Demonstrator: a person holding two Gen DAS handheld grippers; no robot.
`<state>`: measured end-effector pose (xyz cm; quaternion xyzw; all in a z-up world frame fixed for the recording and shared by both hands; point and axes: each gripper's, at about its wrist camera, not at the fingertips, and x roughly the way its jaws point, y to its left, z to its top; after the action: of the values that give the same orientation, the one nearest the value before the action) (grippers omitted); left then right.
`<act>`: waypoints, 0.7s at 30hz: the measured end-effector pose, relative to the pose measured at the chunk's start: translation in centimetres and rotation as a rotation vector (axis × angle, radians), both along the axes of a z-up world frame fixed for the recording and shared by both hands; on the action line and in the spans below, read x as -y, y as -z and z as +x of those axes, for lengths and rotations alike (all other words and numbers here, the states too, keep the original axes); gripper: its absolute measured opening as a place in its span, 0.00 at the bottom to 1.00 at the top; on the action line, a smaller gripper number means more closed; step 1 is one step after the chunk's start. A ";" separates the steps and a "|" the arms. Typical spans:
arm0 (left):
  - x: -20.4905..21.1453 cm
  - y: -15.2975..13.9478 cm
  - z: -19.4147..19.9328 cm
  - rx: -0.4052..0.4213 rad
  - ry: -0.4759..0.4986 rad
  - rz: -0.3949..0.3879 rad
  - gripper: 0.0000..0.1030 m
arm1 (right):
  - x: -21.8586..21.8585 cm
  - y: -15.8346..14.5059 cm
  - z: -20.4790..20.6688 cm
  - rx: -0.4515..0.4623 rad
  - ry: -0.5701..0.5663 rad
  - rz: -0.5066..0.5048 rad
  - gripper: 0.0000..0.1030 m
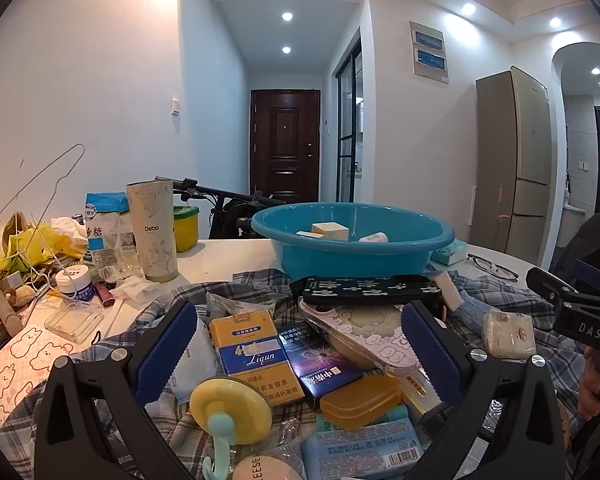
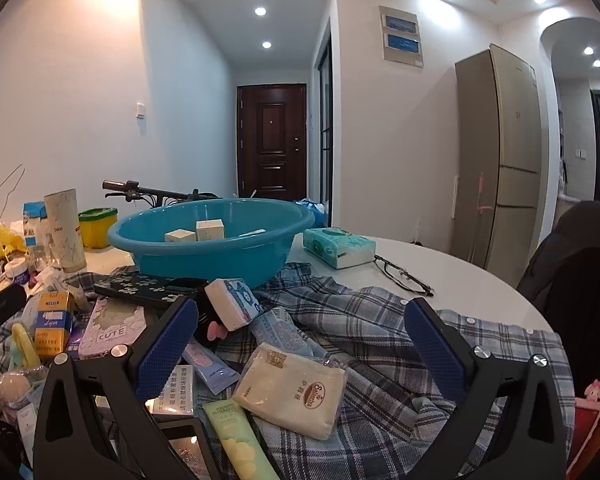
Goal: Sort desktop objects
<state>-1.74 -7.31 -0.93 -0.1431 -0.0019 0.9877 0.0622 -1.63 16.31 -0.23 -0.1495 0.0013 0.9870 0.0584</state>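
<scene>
A heap of small items lies on a plaid shirt [image 2: 364,320] on the white table. My left gripper [image 1: 300,344] is open and empty, low over a yellow Liqun cigarette pack [image 1: 252,356], a dark blue pack [image 1: 320,364] and an orange case [image 1: 360,400]. My right gripper [image 2: 300,336] is open and empty over a cream tissue pack [image 2: 292,392] and a green tube [image 2: 236,436]. A blue basin [image 1: 352,244] behind the heap holds small white boxes [image 1: 332,231]; it also shows in the right wrist view [image 2: 212,248].
A black flowered phone case [image 1: 372,289] and a pink case [image 1: 372,340] lie before the basin. A tall Debo cup [image 1: 153,232], sugar bag [image 1: 104,224], jar and yellow bags crowd the left. A green tissue pack [image 2: 340,246] and glasses [image 2: 404,276] lie right.
</scene>
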 end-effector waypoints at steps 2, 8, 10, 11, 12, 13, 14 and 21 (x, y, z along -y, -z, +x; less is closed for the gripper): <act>0.0 0.0 0.0 0.001 0.001 -0.001 1.00 | -0.2 0.0 -0.1 0.002 -0.003 -0.010 1.00; 0.0 0.0 -0.1 0.003 0.009 0.001 1.00 | 0.1 -0.1 -0.1 0.006 0.000 0.003 1.00; 0.1 0.0 0.0 0.001 0.010 0.000 1.00 | 0.0 0.0 -0.1 0.006 -0.004 -0.004 1.00; 0.1 0.0 0.0 0.001 0.009 0.002 1.00 | -0.1 0.0 -0.1 0.005 -0.004 -0.008 1.00; 0.1 0.0 0.0 0.001 0.007 0.003 1.00 | -0.1 0.0 0.0 0.004 -0.004 -0.012 1.00; 0.1 0.0 0.0 0.001 0.001 0.003 1.00 | -0.1 0.0 -0.1 0.005 -0.002 -0.013 1.00; 0.2 0.0 0.0 0.002 -0.004 0.004 1.00 | -0.1 0.0 -0.1 0.008 0.001 -0.012 1.00; 0.1 0.1 -0.1 0.002 -0.001 0.004 1.00 | -0.3 0.0 -0.2 0.014 -0.007 -0.026 1.00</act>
<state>-1.80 -7.44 -1.04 -0.1439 -0.0041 0.9877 0.0619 -1.84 16.58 -0.22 -0.1570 0.0133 0.9861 0.0528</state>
